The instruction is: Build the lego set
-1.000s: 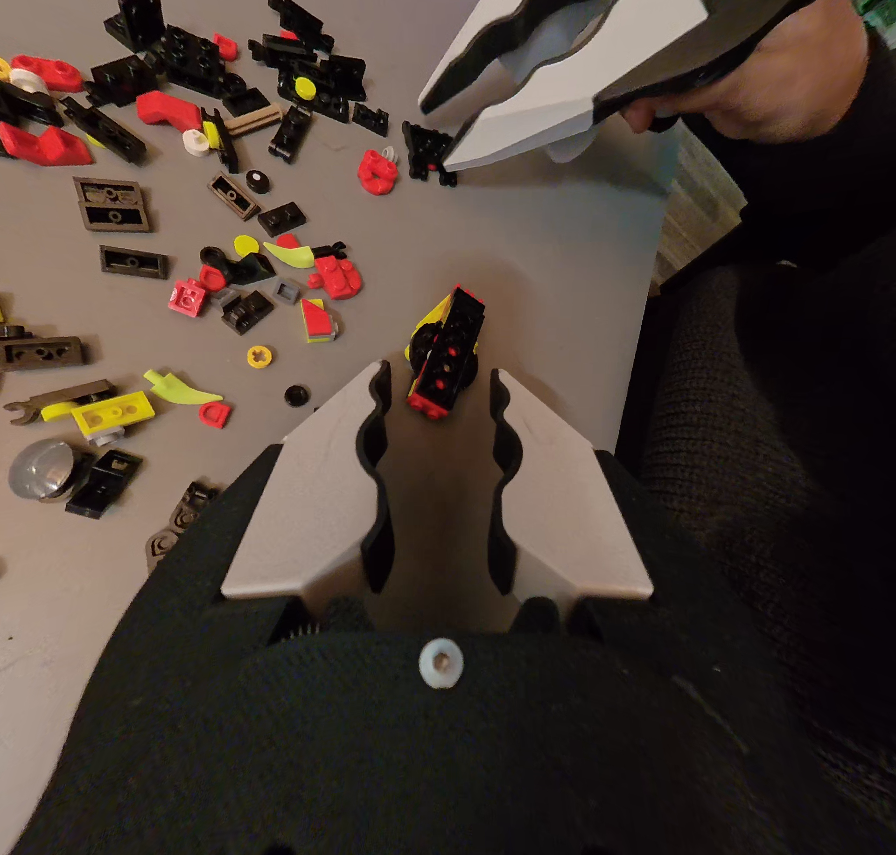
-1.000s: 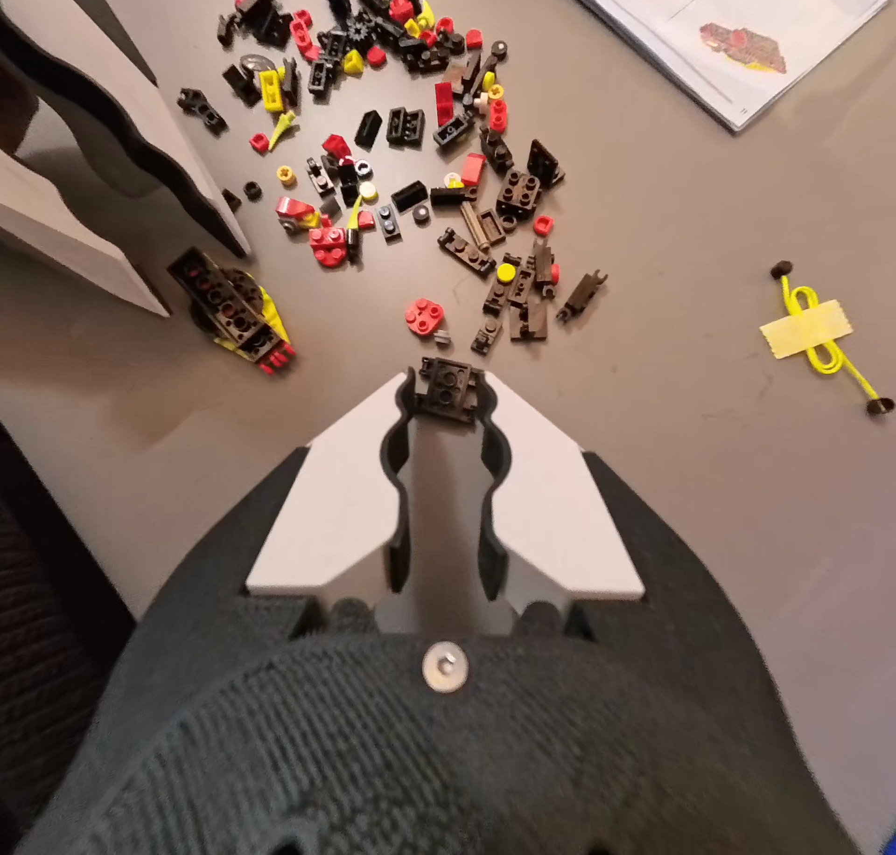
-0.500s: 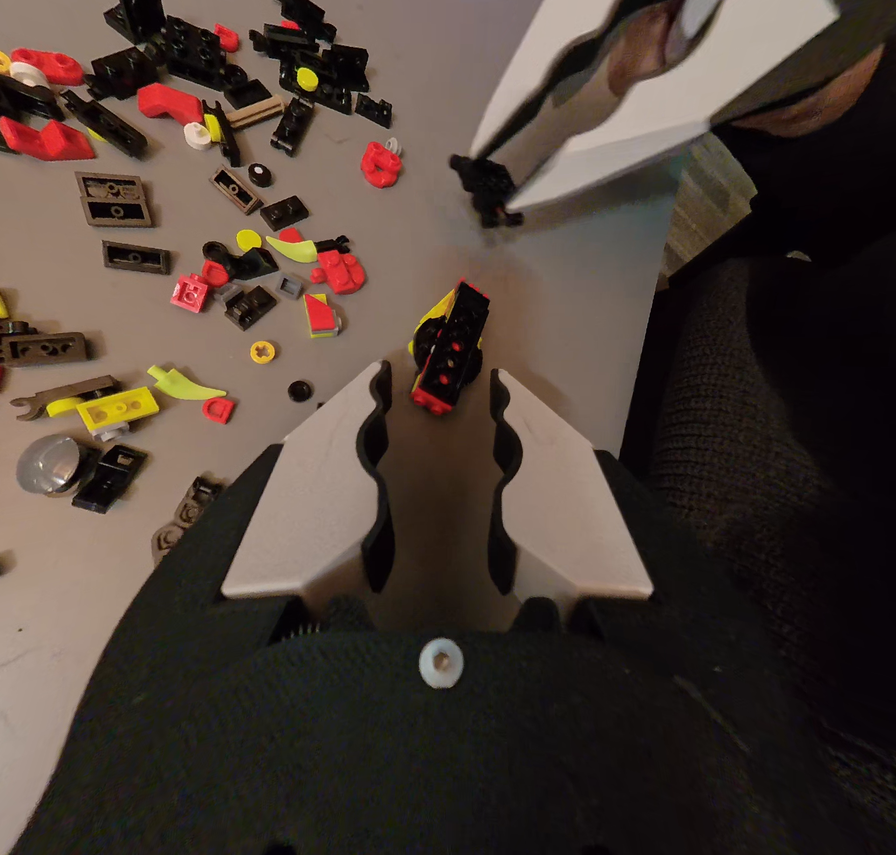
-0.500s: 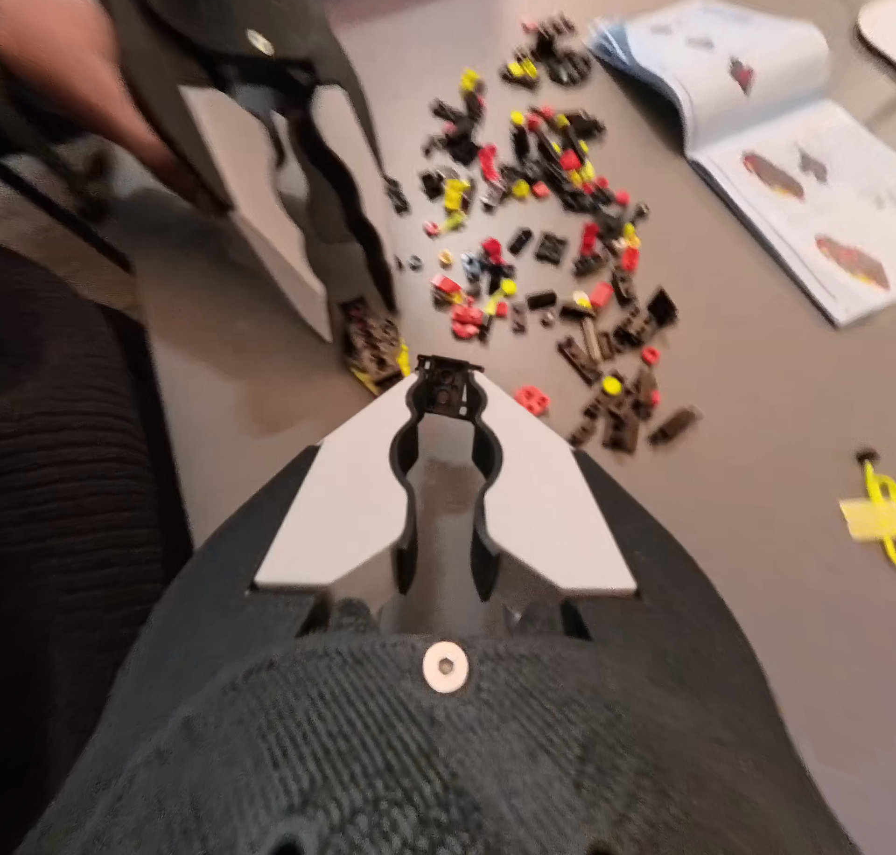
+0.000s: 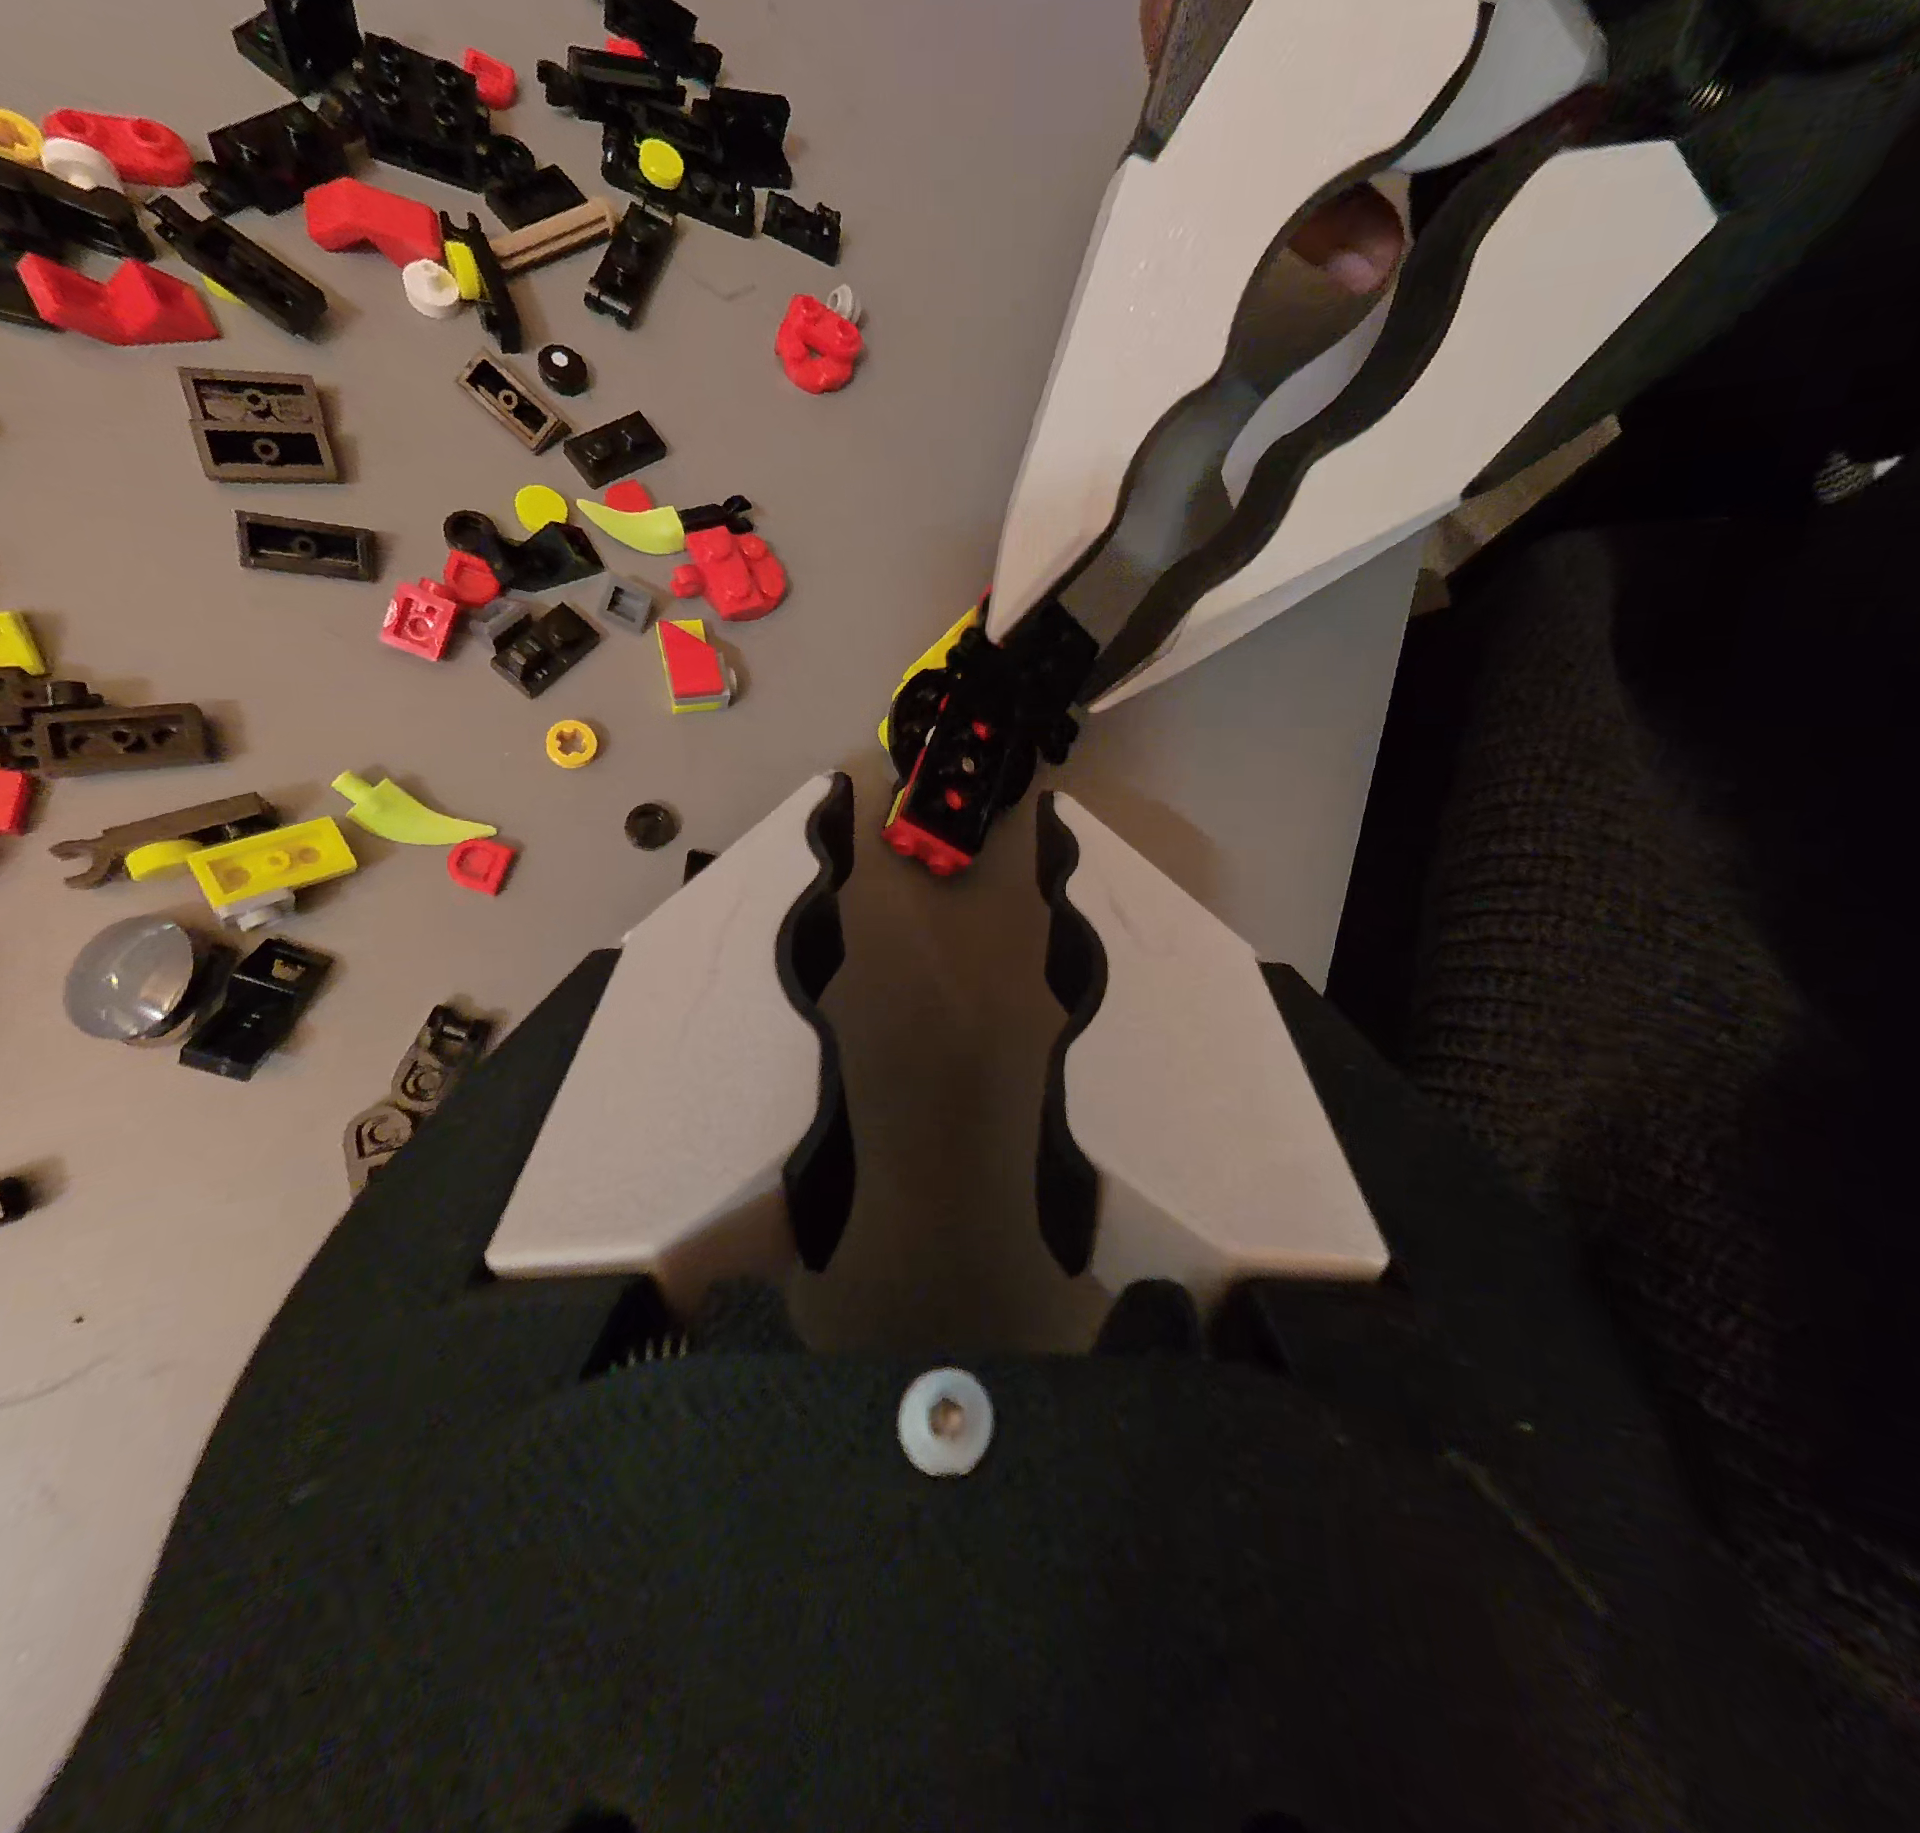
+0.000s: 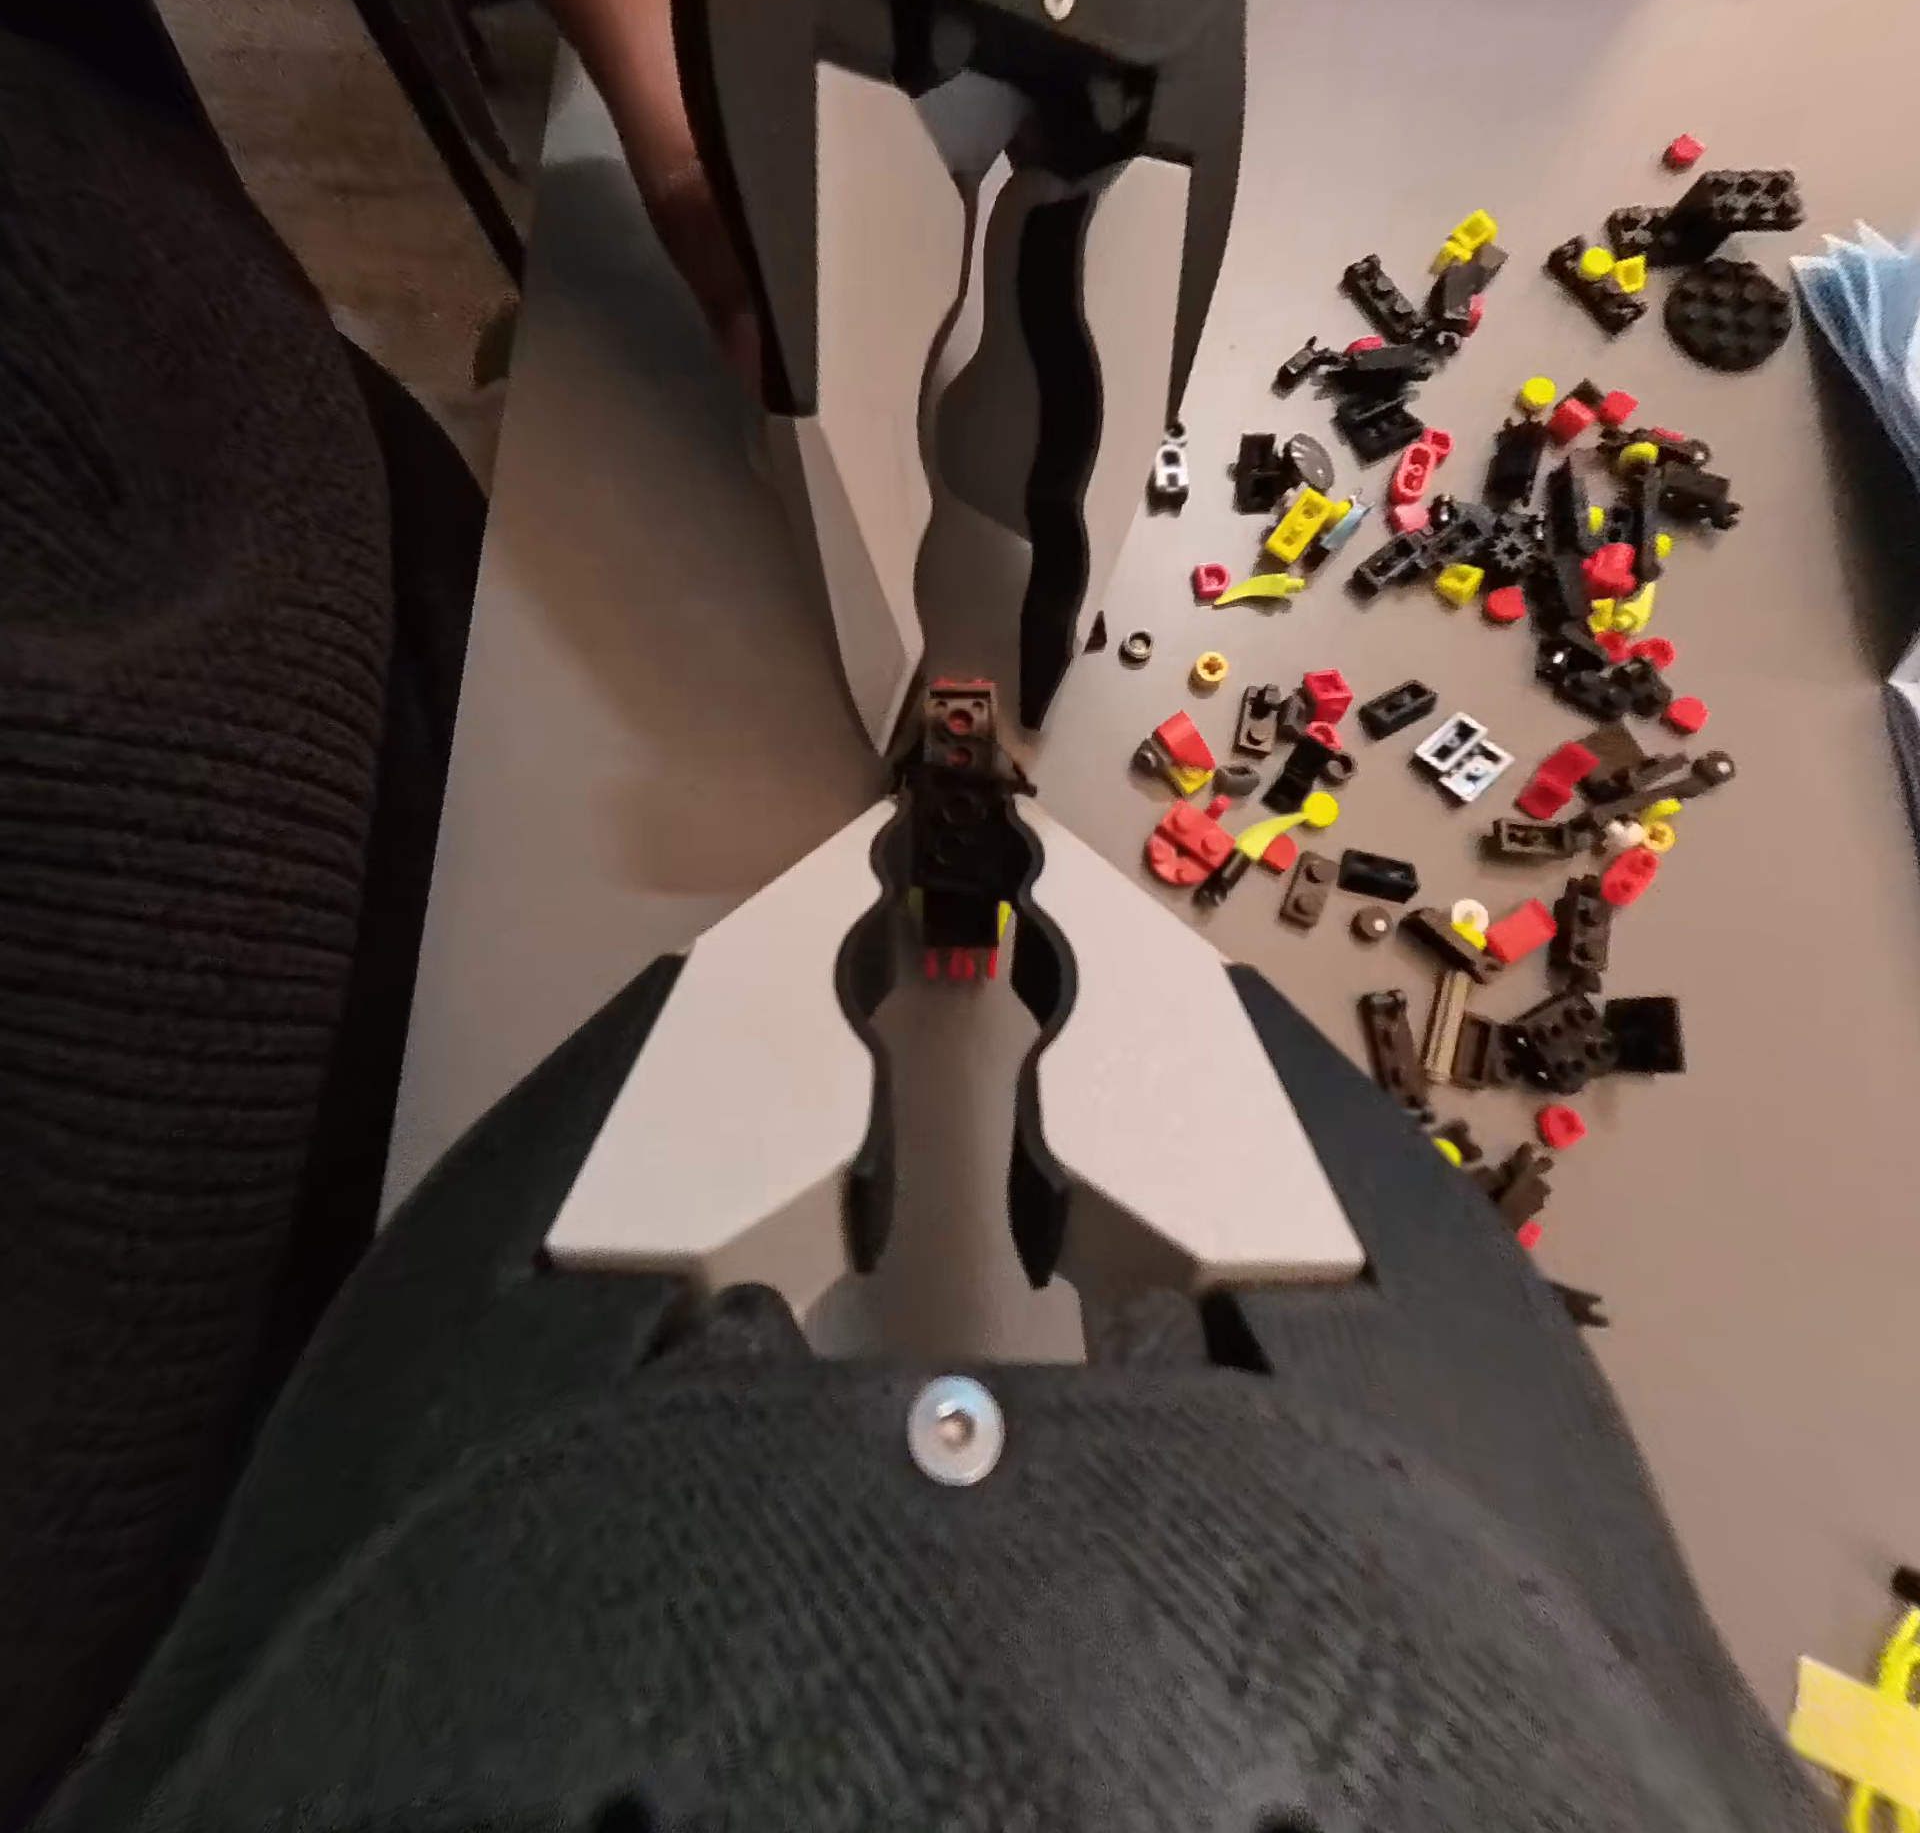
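Gripping a small black plate [image 5: 1049, 645] between its pads, the right claw [image 5: 1039, 677] presses it onto the far end of the black, red and yellow model [image 5: 951, 791] on the table [image 5: 935, 69]. The left claw [image 5: 943, 807] stands open, straddling the model's near end without touching. Loose bricks [image 5: 468, 349] lie scattered to the left; no containers show.

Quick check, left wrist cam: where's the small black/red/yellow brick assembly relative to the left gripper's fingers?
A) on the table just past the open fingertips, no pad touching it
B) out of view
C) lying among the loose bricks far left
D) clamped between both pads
A: the brick assembly sits on the grey table just ahead of the left gripper, whose fingers stand apart with table showing on both sides.
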Demonstrator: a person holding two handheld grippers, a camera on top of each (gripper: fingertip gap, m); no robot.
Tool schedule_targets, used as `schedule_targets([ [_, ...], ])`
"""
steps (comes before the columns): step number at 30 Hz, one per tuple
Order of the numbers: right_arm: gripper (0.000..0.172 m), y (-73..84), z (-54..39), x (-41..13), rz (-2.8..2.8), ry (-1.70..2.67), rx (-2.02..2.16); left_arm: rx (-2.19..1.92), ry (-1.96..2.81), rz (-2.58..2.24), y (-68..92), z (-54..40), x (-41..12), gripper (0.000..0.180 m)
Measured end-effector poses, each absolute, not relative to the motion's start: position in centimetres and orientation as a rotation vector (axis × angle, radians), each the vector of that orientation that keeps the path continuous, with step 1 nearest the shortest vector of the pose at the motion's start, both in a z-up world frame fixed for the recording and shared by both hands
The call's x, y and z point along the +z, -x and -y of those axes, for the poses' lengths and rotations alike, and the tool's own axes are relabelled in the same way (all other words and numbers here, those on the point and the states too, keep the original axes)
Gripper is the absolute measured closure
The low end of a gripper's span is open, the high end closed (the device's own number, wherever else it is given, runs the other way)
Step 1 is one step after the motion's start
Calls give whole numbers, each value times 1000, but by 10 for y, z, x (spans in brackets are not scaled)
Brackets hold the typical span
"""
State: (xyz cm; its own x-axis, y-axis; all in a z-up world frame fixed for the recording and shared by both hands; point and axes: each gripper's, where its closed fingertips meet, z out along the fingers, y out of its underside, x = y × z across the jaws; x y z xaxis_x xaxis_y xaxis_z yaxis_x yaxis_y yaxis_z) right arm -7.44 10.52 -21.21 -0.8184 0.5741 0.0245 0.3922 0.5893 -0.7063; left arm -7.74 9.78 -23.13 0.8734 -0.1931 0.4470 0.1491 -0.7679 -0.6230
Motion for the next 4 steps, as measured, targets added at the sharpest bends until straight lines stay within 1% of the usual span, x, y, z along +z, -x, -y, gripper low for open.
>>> schedule_targets([
  [4,157,76,-104,-216,2623,788,1051,-635,2366,-22,79,-99,-234,153],
])
